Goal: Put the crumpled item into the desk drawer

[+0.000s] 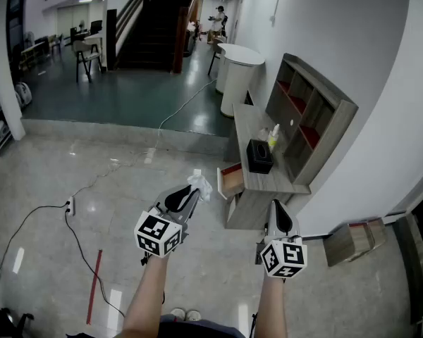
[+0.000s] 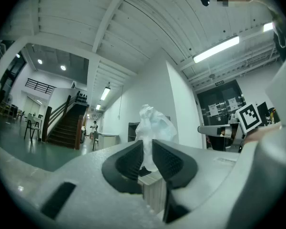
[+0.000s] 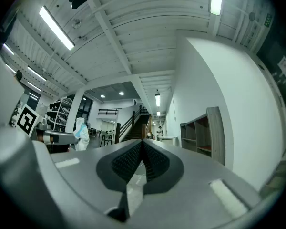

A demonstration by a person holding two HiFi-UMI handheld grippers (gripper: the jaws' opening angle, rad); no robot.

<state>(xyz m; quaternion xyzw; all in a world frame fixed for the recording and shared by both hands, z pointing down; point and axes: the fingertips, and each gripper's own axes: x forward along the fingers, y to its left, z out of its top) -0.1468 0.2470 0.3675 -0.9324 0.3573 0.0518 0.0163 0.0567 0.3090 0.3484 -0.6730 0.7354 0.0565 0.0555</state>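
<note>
The left gripper [image 2: 147,146] pinches the crumpled white paper [image 2: 152,123] in the air near the open desk drawer [image 1: 230,180], the right gripper [image 3: 142,149] is closed on nothing, and I think the paper must next go over the drawer before release.

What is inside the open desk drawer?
The drawer shows a reddish inner edge and nothing evident inside; its depth is hidden. The crumpled white item is outside it, clamped in the left gripper.

Left tool [image 1: 194,193] clamped on crumpled item [image 1: 201,185], right tool [image 1: 278,208] closed empty, both outstretched.
</note>
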